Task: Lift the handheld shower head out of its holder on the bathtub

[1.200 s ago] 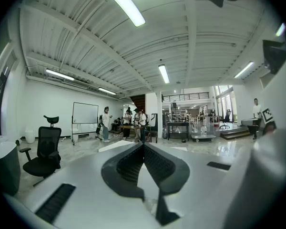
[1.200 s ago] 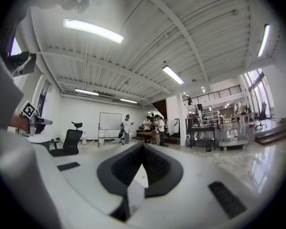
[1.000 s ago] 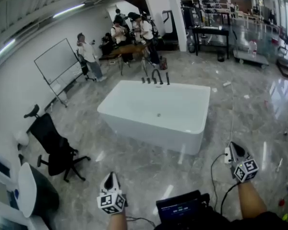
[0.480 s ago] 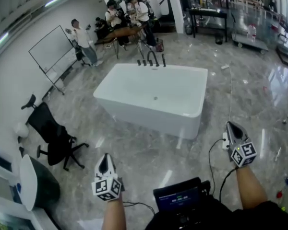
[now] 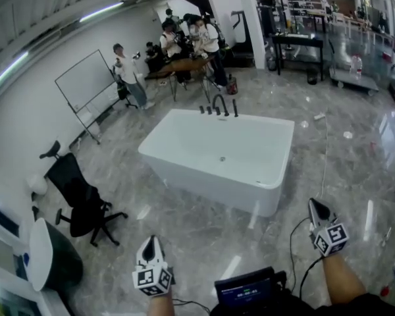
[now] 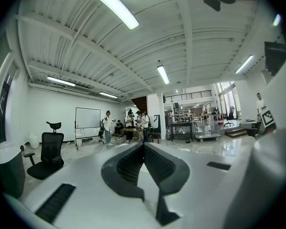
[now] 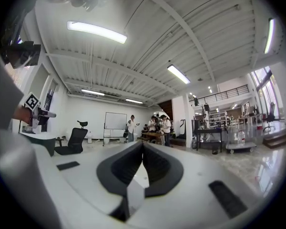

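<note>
Since the left gripper (image 5: 151,241) and right gripper (image 5: 314,204) both hang empty at the near edge with jaws pressed together, an approach made like this would nudge the shower head instead of taking it; one gripper has to spread first. A cable (image 5: 292,232) loops over the floor just left of the right gripper, and I judge it could catch a foot on the way forward. Beyond it stands the tub (image 5: 207,184), between the grippers and the goal, so reaching across its basin would strain; walking round looks safer. On the far rim stand several black fittings (image 5: 217,104). The shower head (image 5: 235,107) is probably the slim upright at their right, though it is too small to be sure, so grabbing the wrong fitting is a risk. It lies well apart from both grippers, far and between them.
</note>
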Demonstrator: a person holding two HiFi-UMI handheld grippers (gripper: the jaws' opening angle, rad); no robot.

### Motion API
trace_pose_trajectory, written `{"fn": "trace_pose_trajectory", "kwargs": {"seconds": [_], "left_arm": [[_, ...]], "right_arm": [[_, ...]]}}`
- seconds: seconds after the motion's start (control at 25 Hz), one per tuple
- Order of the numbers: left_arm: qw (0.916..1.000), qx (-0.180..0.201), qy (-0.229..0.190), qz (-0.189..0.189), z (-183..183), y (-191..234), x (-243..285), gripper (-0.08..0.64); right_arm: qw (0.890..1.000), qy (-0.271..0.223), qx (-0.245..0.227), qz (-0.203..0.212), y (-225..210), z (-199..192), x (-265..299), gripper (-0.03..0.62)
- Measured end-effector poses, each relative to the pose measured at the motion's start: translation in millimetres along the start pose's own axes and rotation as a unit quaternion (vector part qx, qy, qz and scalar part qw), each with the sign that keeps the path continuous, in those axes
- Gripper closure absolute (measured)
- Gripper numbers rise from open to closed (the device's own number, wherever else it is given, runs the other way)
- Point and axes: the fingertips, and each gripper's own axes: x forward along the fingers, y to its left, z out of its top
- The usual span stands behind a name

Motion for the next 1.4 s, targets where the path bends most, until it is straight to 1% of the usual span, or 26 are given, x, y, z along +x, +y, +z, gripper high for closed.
{"fn": "trace_pose_trajectory", "kwargs": {"seconds": [0.08, 0.28, 0.56, 0.92, 1.24, 1.4], "left_arm": [[1.0, 0.001, -0.002, 0.003, -3, -8, -3, 0.552], [0.9998, 0.01, 0.016, 0.004, -17, -17, -6, 0.552], [0.9999, 0.011, 0.007, 0.001, -7, -7, 25, 0.552], [0.9999, 0.004, 0.001, -0.011, -6, 18, 95, 0.552], [0.9997, -0.001, -0.003, -0.025, 3, 56, 176, 0.552], [0.9991, 0.007, -0.006, -0.04, 12, 75, 216, 0.552]], "right_arm": [[1.0, 0.006, 0.001, 0.006, -4, -5, 2, 0.586], [1.0, 0.01, 0.009, 0.007, -11, -9, 7, 0.587], [1.0, 0.014, 0.009, 0.005, -14, -11, 34, 0.586], [1.0, 0.018, 0.001, -0.006, -15, -15, 83, 0.586], [0.999, 0.028, 0.011, -0.045, -17, -15, 138, 0.586], [0.997, 0.029, 0.011, -0.064, -14, -14, 172, 0.586]]}}
